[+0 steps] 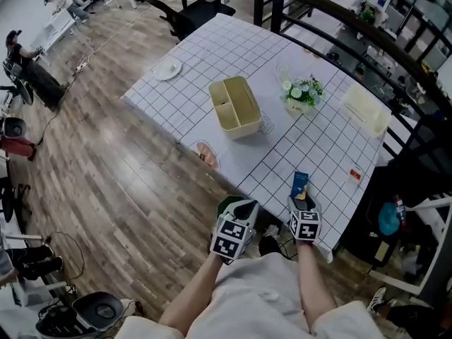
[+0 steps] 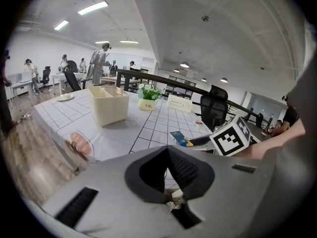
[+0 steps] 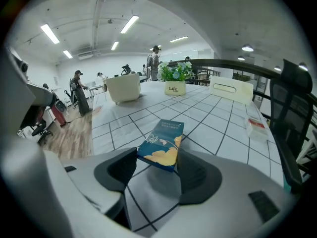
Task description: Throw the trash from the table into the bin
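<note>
A blue snack packet (image 3: 163,140) with a yellow picture sticks out forward between the jaws of my right gripper (image 3: 157,158), which is shut on its near end. In the head view that packet (image 1: 300,183) hangs over the near edge of the checked table (image 1: 233,48), ahead of the right gripper (image 1: 302,200). My left gripper (image 1: 238,209) hovers off the table's near edge, left of the right one. Its dark pads meet, so the left gripper (image 2: 171,155) is shut. A small pale scrap (image 2: 177,195) sits low between them; what it is stays unclear.
On the table stand a cream divided box (image 1: 235,104), a flower pot (image 1: 304,94), a white plate (image 1: 168,69), a pale tissue box (image 1: 366,109) and a small red-and-white packet (image 1: 354,174). A round grey container (image 1: 92,309) sits on the wood floor, lower left. A black railing (image 1: 367,30) runs behind the table.
</note>
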{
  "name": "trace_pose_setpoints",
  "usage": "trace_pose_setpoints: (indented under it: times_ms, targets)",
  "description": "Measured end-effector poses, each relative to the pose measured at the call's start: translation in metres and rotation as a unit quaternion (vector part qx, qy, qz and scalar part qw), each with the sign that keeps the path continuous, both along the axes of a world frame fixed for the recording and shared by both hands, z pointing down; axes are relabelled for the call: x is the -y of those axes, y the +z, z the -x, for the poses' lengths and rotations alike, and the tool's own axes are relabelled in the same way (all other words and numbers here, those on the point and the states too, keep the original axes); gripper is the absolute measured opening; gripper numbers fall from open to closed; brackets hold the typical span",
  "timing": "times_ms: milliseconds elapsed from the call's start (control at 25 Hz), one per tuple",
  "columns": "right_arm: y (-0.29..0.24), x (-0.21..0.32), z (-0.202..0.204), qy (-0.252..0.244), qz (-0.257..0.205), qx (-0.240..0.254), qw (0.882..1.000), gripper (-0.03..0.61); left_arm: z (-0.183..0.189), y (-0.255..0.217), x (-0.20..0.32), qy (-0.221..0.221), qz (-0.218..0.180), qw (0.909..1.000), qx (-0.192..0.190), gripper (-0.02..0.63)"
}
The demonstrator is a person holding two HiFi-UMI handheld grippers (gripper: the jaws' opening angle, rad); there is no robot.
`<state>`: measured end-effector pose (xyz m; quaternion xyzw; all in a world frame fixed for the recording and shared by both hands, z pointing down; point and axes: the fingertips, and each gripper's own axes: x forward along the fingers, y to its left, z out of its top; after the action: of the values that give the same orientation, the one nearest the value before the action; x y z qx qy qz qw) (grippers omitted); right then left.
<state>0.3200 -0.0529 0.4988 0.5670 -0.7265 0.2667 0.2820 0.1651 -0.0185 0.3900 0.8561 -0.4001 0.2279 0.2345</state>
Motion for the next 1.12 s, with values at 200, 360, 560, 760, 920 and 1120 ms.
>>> trace_pose_setpoints:
  times_ms: [200, 360, 560, 760, 920, 1120]
  targets:
    - [-0.012, -0.002, 0.02, -0.019, -0.014, 0.015, 1.0, 0.278, 0.004, 0.001, 0.002, -0.004, -0.001, 1.0, -0.007, 0.028]
    - [-0.019, -0.013, 0.056, -0.058, -0.022, 0.017, 0.998, 0.278, 0.021, 0.003, -0.007, -0.01, 0.008, 0.9999, -0.01, 0.028]
    - [-0.023, -0.036, 0.11, -0.086, -0.027, 0.019, 0.996, 0.276, 0.065, 0.013, -0.03, -0.021, 0.016, 0.9996, -0.007, 0.028]
    - [-0.016, -0.072, 0.171, -0.111, -0.025, 0.03, 0.993, 0.276, 0.127, 0.026, -0.059, -0.038, 0.022, 0.999, 0.003, 0.028]
    - [0.009, -0.102, 0.212, -0.147, 0.0, 0.025, 0.989, 0.276, 0.172, 0.057, -0.092, -0.057, 0.058, 0.9967, 0.002, 0.028]
    - [0.075, -0.123, 0.235, -0.169, 0.045, 0.03, 0.984, 0.276, 0.207, 0.126, -0.118, -0.073, 0.095, 0.9928, 0.003, 0.028]
